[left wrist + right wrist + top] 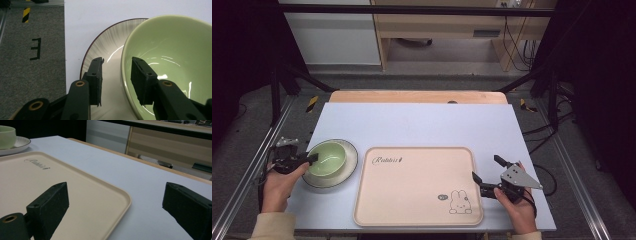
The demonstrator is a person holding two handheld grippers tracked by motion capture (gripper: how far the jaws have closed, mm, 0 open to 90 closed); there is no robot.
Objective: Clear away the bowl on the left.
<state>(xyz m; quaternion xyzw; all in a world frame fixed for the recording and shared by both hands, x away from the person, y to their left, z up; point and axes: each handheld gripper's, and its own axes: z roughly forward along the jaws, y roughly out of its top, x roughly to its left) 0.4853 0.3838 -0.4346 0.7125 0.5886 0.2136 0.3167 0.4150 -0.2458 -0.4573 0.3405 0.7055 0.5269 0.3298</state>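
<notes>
Seen from the high view: green bowl (328, 158) seated on a white plate (350, 165) at the table's (422, 120) left side, just left of a beige tray (412, 185). Left gripper (312, 159) reached in at the bowl's left rim, left hand (279, 186) behind it. Too small from there to judge the jaws.

Made plain by the left gripper view: bowl (172, 57) rim caught between the two jaws, one outside over the plate (107, 50), the other inside the bowl. Narrow gap visible between the outer jaw and the bowl wall, so not clamped; jaws part-way apart with the rim between them. Also caught there, and nowhere from above: the plate's dark edge line and grey floor (30, 57) with a black mark beside the table.

Right gripper (488, 174) in the high view held at the tray's right edge, jaws wide apart, right hand (517, 210) below. Right gripper view: tray (95, 195) rim lying between the spread jaws, untouched; bowl (7, 137) and plate (20, 144) far off at upper left.
</notes>
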